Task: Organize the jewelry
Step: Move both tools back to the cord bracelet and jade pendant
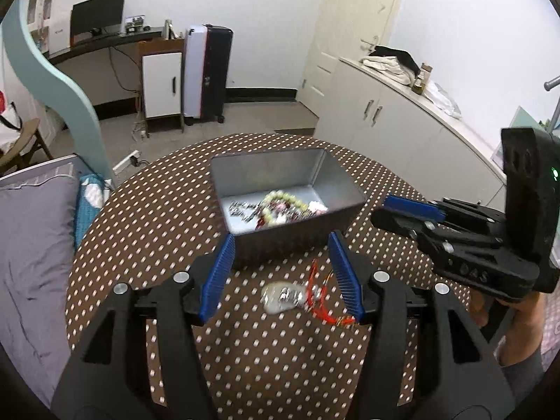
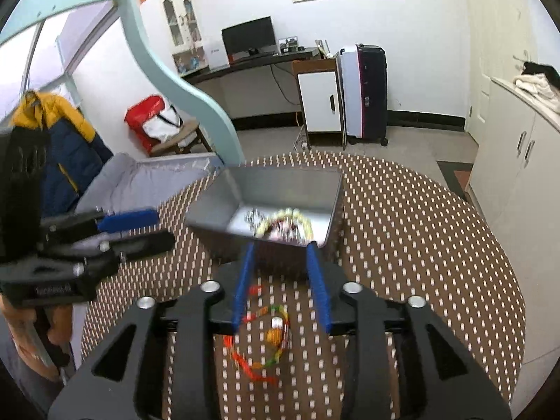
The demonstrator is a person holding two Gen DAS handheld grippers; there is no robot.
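A grey metal tin (image 1: pixel 290 206) sits in the middle of a round table (image 1: pixel 157 217) covered in a brown cloth with pale dots. The tin is open at the top and holds a heap of jewelry: a bracelet of pale green beads (image 1: pixel 287 197), some silvery pieces (image 1: pixel 241 208) and darker red bits, all lying on the tin's floor toward its near wall.

In the left wrist view the left gripper (image 1: pixel 281 245) fills the lower half of the frame, its blue pads spread apart and gripping nothing. Between them, on the cloth just in front of the tin, lies a small clear bag (image 1: pixel 283 295) with something silvery inside, touching a tangle of red and orange cord (image 1: pixel 325 301). The picture is blurred here, so finer detail is lost. At the right edge of this frame the right gripper (image 1: pixel 413 213) reaches in, held by a hand (image 1: pixel 521 318) at the lower right.

In the right wrist view the right gripper (image 2: pixel 281 248) has its blue pads apart as well, empty, their tips close to the near wall of the tin (image 2: pixel 276 203). Below them, on the cloth, lies a looped bracelet of red, orange and green (image 2: pixel 266 343), blurred. The left gripper (image 2: pixel 140 227) shows at the left edge of this frame, beside the tin
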